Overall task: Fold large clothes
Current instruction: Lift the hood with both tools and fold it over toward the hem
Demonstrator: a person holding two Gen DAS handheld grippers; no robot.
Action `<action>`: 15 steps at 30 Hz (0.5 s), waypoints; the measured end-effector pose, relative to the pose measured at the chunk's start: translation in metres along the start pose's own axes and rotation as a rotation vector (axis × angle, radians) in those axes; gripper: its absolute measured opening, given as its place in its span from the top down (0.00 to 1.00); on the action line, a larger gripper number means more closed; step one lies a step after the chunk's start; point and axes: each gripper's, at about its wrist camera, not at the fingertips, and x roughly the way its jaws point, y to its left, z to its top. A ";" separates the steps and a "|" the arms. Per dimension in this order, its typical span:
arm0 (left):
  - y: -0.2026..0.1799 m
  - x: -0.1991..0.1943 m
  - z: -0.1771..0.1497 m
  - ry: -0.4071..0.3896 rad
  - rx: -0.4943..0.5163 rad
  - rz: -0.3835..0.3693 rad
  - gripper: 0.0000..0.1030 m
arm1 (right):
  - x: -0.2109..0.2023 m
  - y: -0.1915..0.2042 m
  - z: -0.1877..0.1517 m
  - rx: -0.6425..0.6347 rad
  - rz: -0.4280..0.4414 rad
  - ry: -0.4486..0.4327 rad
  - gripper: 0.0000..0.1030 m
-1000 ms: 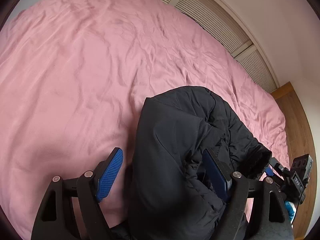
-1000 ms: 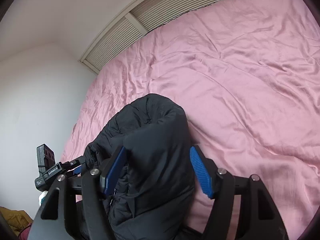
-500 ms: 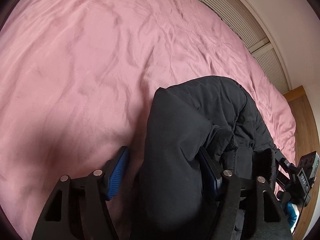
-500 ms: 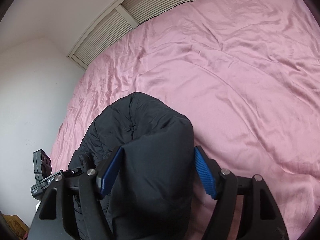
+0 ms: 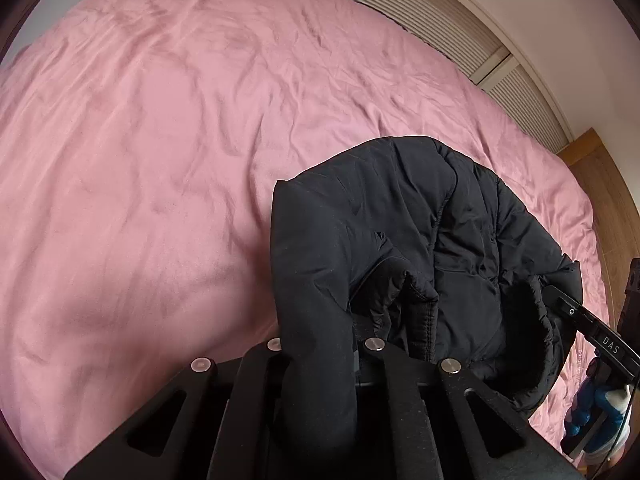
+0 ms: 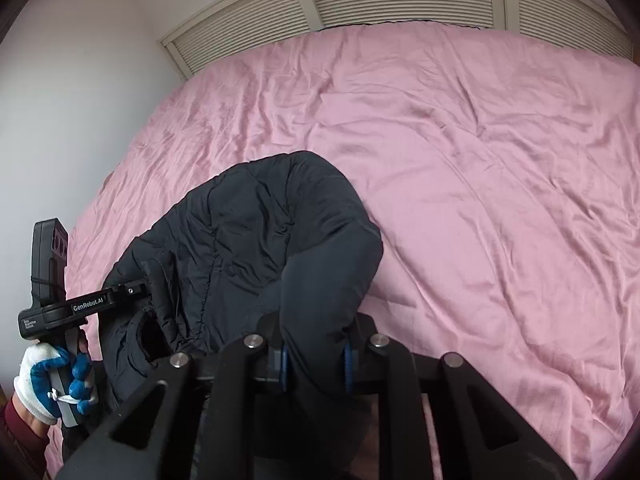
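A black padded jacket (image 5: pixel 400 240) lies bunched on a pink bedsheet (image 5: pixel 160 160). My left gripper (image 5: pixel 320 356) is shut on a fold at the jacket's left end, its pads hidden by the cloth. In the right wrist view the same jacket (image 6: pixel 248 232) lies on the sheet (image 6: pixel 480 200). My right gripper (image 6: pixel 314 364) is shut on a fold at its right end, with the blue pads (image 6: pixel 347 364) just showing. Each gripper shows in the other's view, the right one (image 5: pixel 592 332) and the left one (image 6: pixel 92 304).
Slatted closet doors (image 6: pixel 360 4) run along the far side of the bed. A white wall (image 6: pixel 60 120) stands at the left. A wooden floor (image 5: pixel 612 184) lies beyond the bed's right edge. A gloved hand (image 6: pixel 52 380) holds the left gripper.
Both grippers have closed from wide open onto folds of the jacket. The jacket has bunched up between them.
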 end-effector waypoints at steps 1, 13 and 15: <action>-0.002 -0.009 -0.002 -0.011 0.009 -0.009 0.92 | -0.010 0.005 -0.002 -0.023 -0.002 -0.005 0.83; -0.007 -0.131 -0.090 -0.115 0.075 -0.161 0.92 | -0.143 0.063 -0.080 -0.240 0.046 -0.006 0.83; -0.006 -0.147 -0.114 -0.108 0.084 -0.178 0.92 | -0.163 0.068 -0.101 -0.251 0.058 -0.006 0.83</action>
